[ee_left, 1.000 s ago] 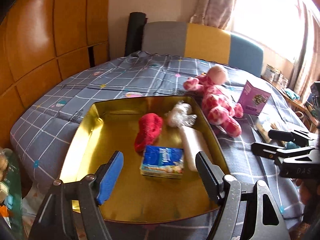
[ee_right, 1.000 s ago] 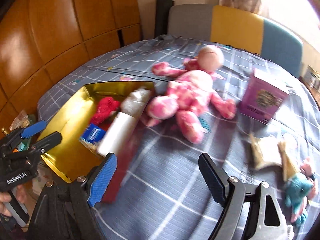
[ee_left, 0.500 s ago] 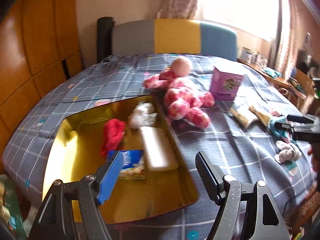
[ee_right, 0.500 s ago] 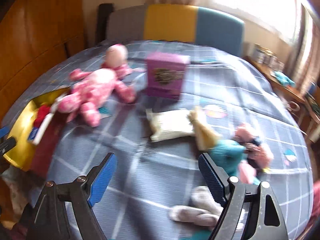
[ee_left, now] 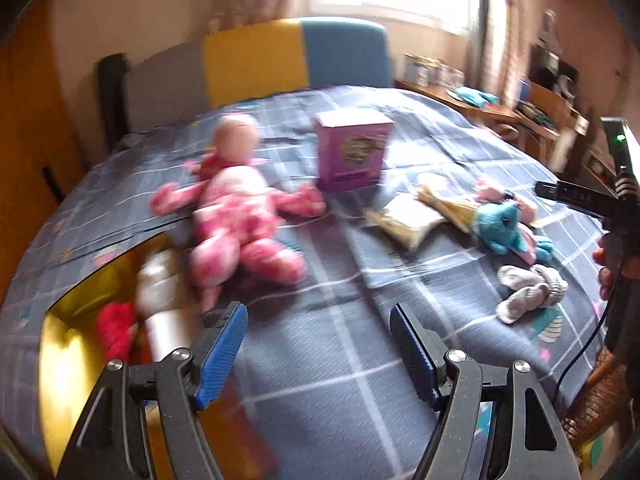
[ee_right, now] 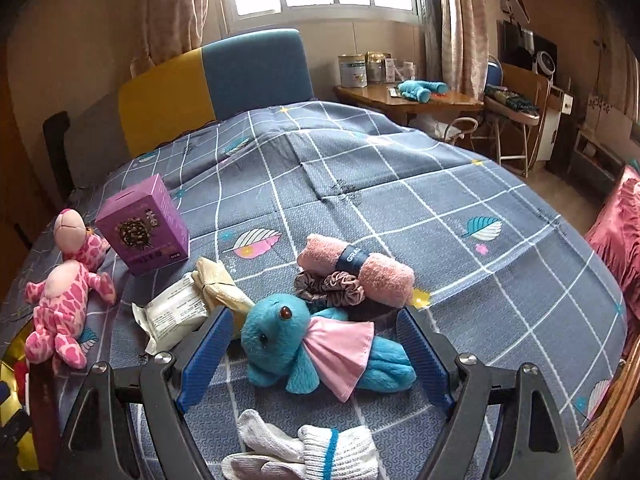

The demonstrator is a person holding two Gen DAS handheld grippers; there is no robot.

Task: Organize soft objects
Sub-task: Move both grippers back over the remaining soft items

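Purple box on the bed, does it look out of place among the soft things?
Yes. The purple box stands upright on the blanket next to the pink plush. It is a stiff carton among soft toys, a rolled towel and socks.

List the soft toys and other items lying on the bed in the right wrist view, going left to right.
Pink spotted plush doll → purple cardboard box → white plastic-wrapped packet → blue plush elephant with pink ear → rolled pink towel with dark band.
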